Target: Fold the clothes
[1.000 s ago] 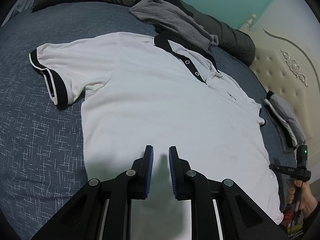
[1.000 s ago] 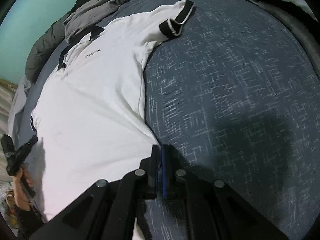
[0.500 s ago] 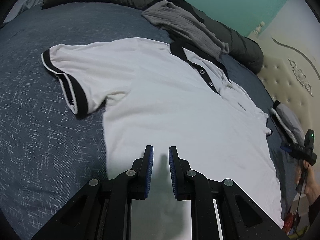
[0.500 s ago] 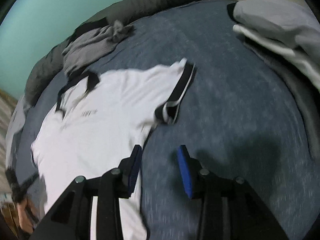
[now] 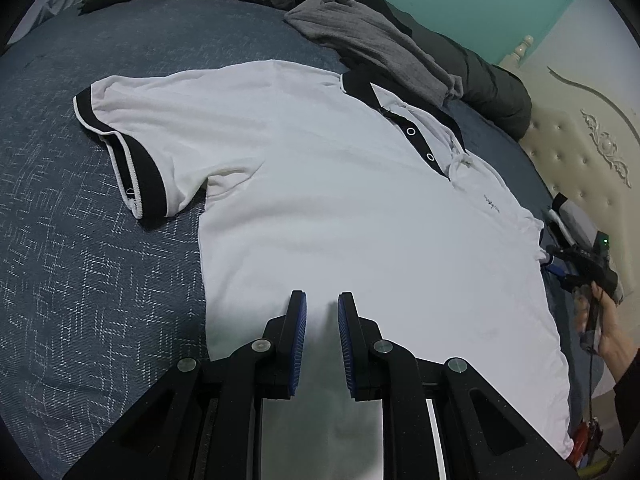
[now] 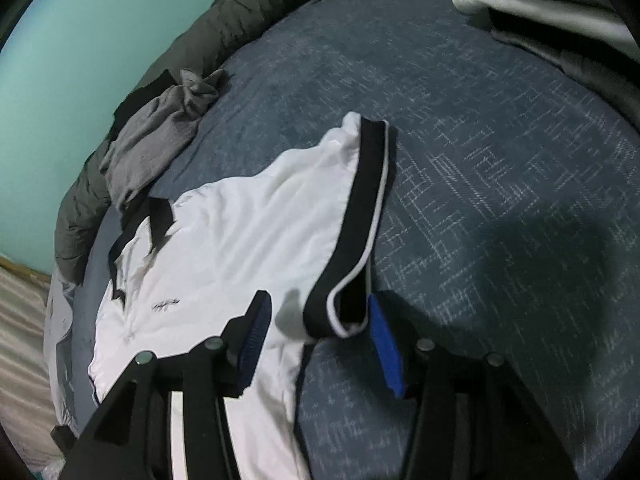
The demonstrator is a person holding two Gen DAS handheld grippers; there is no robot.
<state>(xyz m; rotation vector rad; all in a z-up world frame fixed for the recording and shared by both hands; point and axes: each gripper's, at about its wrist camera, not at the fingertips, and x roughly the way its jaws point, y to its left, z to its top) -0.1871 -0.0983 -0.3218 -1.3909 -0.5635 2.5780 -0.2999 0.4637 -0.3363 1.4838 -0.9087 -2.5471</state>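
Observation:
A white polo shirt [image 5: 340,200] with black collar and black sleeve bands lies spread face up on the blue-grey bedspread [image 5: 80,240]. My left gripper [image 5: 322,312] hovers over the shirt's lower part, its jaws a narrow gap apart with nothing pinched. In the right wrist view the shirt [image 6: 240,240] runs off to the left. Its black-banded sleeve cuff [image 6: 360,216] lies between the fingers of my right gripper [image 6: 318,300], whose jaws are opening. The pads do not press on the cuff. The shirt's other sleeve [image 5: 140,160] lies flat at the left.
A crumpled grey garment [image 5: 372,36] rests by the collar, against a rolled dark duvet [image 5: 480,80]. A cream padded headboard [image 5: 580,152] stands at the right. Folded clothes [image 6: 540,8] are stacked at the bed's far corner. A person's hand [image 5: 612,340] shows at the right edge.
My right gripper went from shut at the shirt's side edge to open. It travelled along the shirt to the sleeve cuff. The left gripper stayed nearly in place.

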